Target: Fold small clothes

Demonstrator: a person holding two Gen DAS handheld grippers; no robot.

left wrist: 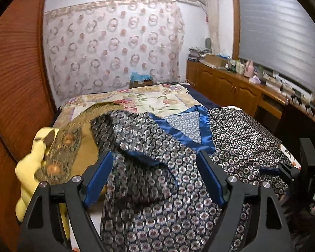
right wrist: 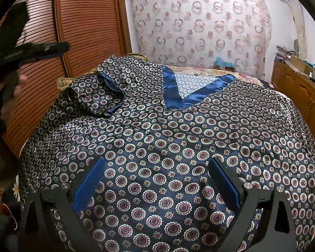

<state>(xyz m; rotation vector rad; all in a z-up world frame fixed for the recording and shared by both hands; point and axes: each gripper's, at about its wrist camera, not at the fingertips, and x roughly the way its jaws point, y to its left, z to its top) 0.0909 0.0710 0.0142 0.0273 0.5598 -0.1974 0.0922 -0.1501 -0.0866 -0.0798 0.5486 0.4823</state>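
Observation:
A dark navy satin shirt (right wrist: 178, 138), patterned with round medallions and trimmed with a blue V-neck (right wrist: 172, 92), lies spread front-up on the bed. Its left sleeve (right wrist: 94, 96) is folded inward onto the chest, seen blurred in the left wrist view as the sleeve (left wrist: 136, 138). My left gripper (left wrist: 155, 168) is open above that sleeve, and its blue pads (left wrist: 98, 180) touch no cloth. It shows blurred in the right wrist view as the left gripper (right wrist: 50, 47). My right gripper (right wrist: 157, 178) hovers open over the lower front of the shirt, holding nothing.
The bed carries a floral cover (left wrist: 157, 98), a gold pillow (left wrist: 82, 147) and a yellow plush toy (left wrist: 29, 168) on its left side. Louvred wooden wardrobe doors (right wrist: 84, 25) stand at the left. A wooden cabinet (left wrist: 231, 84) with clutter runs along the right under a window blind.

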